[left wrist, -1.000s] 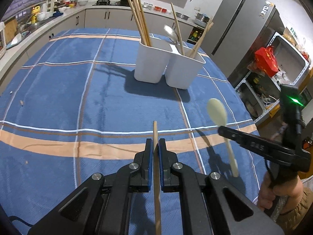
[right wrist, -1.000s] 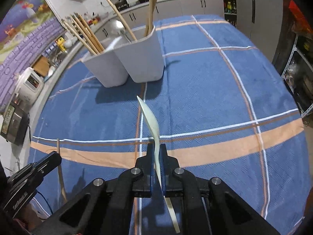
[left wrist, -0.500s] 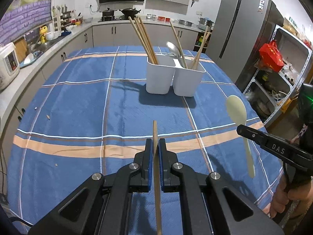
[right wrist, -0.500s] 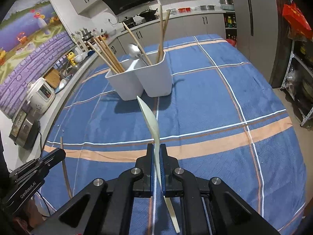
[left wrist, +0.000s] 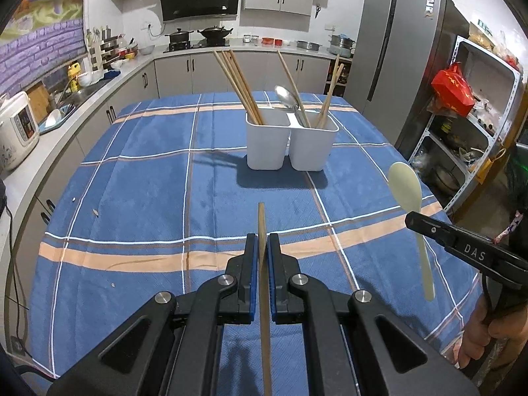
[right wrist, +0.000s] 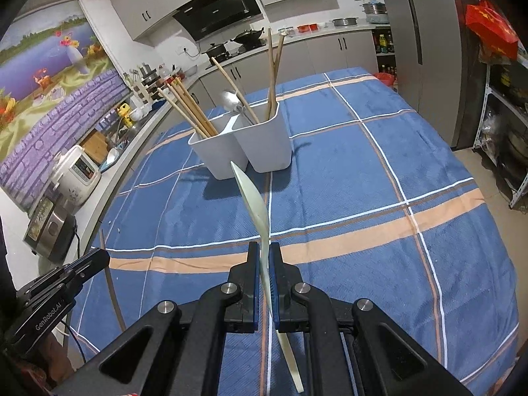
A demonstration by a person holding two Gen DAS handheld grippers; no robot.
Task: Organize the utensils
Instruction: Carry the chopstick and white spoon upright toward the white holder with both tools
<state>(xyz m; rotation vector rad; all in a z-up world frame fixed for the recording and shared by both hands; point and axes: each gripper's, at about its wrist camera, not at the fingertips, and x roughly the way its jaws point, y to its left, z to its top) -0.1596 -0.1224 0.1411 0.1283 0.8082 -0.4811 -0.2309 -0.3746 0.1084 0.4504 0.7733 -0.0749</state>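
Blue tablecloth [left wrist: 138, 178]: two white bins [left wrist: 290, 142], seven chopsticks [left wrist: 262, 231], two spoons [left wrist: 407, 198].

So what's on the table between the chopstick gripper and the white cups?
Nothing but bare blue checked tablecloth. In the left wrist view, the stretch from the left gripper, shut on its chopstick, to the white holders holds only their shadow.

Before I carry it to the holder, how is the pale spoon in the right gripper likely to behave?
The pale spoon looks like thin plastic, so probably light and slightly flexible. The right gripper pinches only its narrow handle, so it may pivot if knocked. Its glossy surface could slip. The white holder is already crowded, so entry may snag.
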